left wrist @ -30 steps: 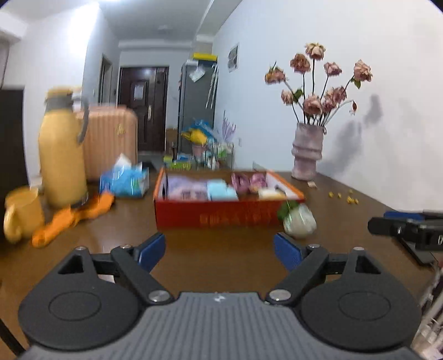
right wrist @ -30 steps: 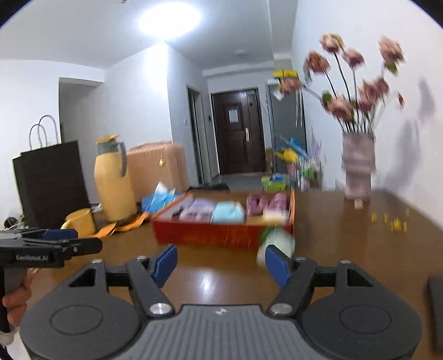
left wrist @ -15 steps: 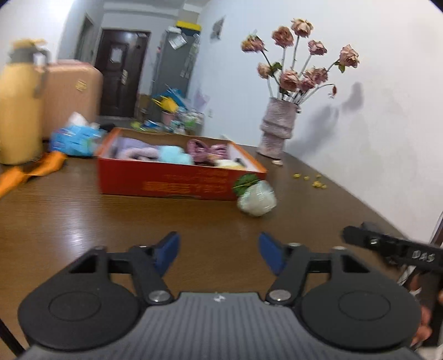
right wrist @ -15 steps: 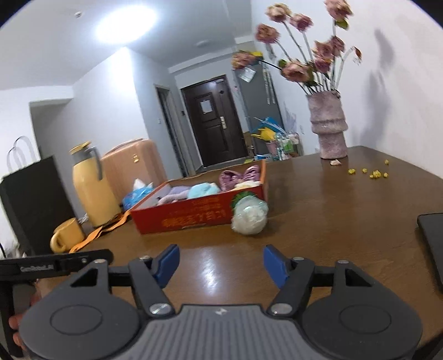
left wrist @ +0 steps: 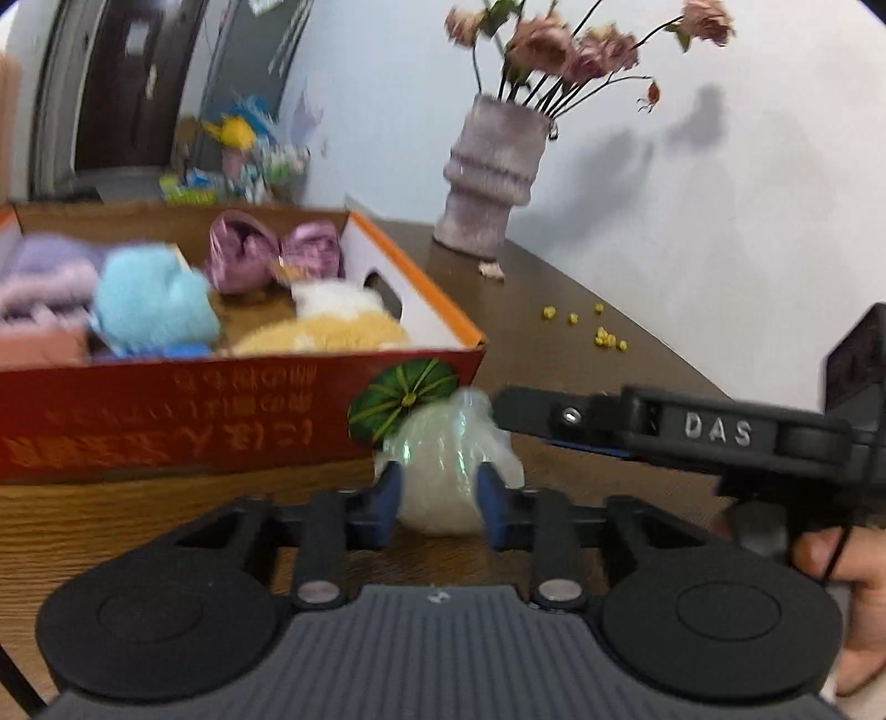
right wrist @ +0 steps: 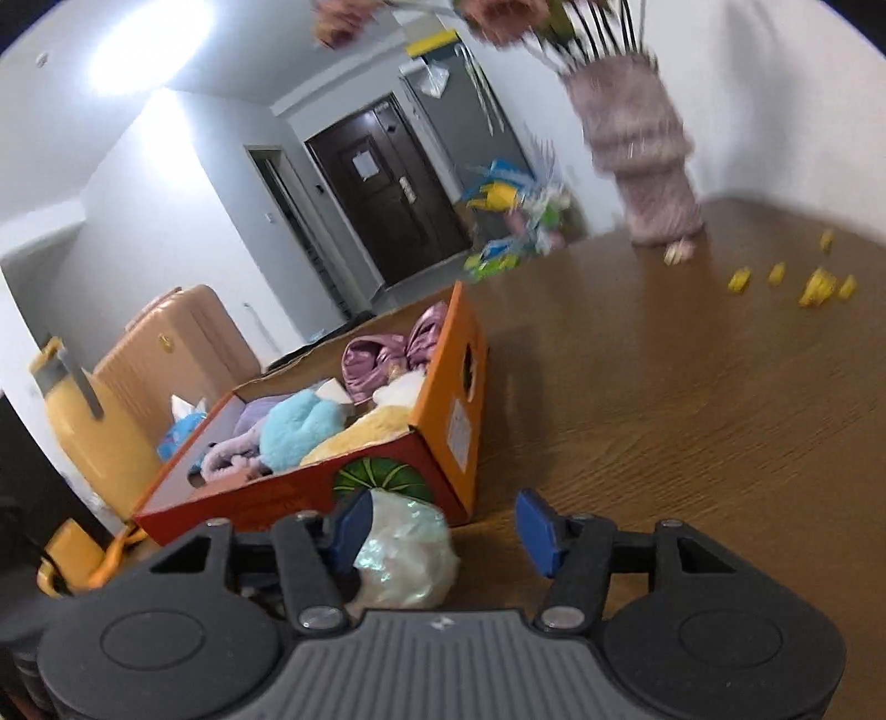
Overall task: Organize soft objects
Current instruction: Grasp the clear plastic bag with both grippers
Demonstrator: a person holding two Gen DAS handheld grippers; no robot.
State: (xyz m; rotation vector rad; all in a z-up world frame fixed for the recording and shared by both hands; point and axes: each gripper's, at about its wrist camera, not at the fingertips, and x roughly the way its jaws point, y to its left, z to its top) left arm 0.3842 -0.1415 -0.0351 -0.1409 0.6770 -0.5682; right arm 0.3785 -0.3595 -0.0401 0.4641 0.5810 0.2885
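We're in somebody's flat: wooden table (right wrist: 664, 399), vase (left wrist: 490, 183) of dried flowers (left wrist: 587, 44), dark front door (right wrist: 387, 194) down the hall, suitcase (right wrist: 171, 354) by the wall

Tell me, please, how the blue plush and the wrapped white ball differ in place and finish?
The blue plush lies inside the red box; the wrapped white ball sits outside it on the table. The plush is bare and fuzzy; the ball is covered in shiny film. Only the ball sits between the closing left gripper. Both look soft.

white walls (right wrist: 138, 232), dark door (right wrist: 387, 188)
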